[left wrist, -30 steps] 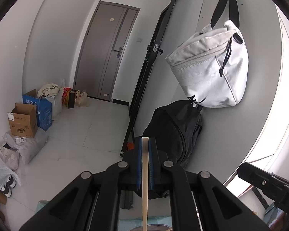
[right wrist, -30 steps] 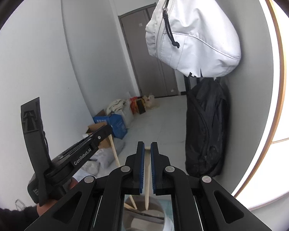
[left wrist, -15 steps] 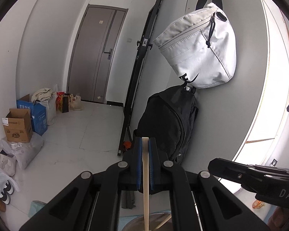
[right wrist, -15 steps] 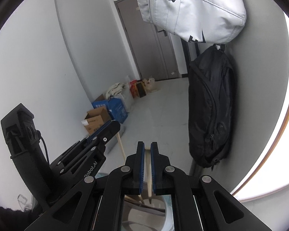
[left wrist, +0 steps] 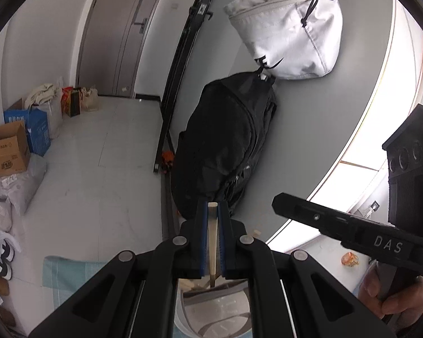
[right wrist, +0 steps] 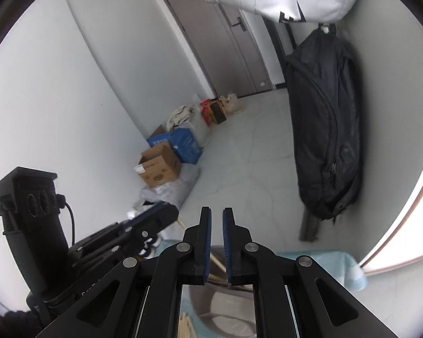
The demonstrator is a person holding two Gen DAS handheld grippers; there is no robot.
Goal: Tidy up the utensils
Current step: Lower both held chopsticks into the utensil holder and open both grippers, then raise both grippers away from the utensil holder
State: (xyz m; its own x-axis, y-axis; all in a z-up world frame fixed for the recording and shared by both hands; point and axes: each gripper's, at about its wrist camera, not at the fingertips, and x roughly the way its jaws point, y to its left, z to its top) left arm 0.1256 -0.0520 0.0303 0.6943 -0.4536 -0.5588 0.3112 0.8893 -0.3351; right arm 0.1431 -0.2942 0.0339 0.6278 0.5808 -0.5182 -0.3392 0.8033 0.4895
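Observation:
My left gripper point(left wrist: 212, 205) is shut on a pale wooden chopstick point(left wrist: 212, 225) that stands upright between its blue pads. The stick's lower end reaches down toward a round grey cup point(left wrist: 211, 312) just below the fingers. My right gripper point(right wrist: 216, 211) hangs over the same cup point(right wrist: 225, 309); its jaws are opening and nothing shows between the pads. A wooden stick point(right wrist: 218, 263) slants across below them toward the cup. The left gripper point(right wrist: 166, 214) appears at the lower left of the right wrist view. The right gripper point(left wrist: 279, 200) reaches in from the right of the left wrist view.
The cup stands on a light teal cloth point(left wrist: 62, 273) point(right wrist: 324, 262). More wooden sticks point(right wrist: 186, 326) lie beside it. A black backpack point(left wrist: 225, 146) and a white bag point(left wrist: 287, 28) hang on the grey wall ahead. Boxes point(left wrist: 8, 149) and bags line the floor at left. A hand point(left wrist: 394, 295) holds the right gripper.
Both grippers have sunk and tipped downward, bringing the cup into view. The chopstick that stood between the right gripper's pads is gone from them, and those jaws have parted.

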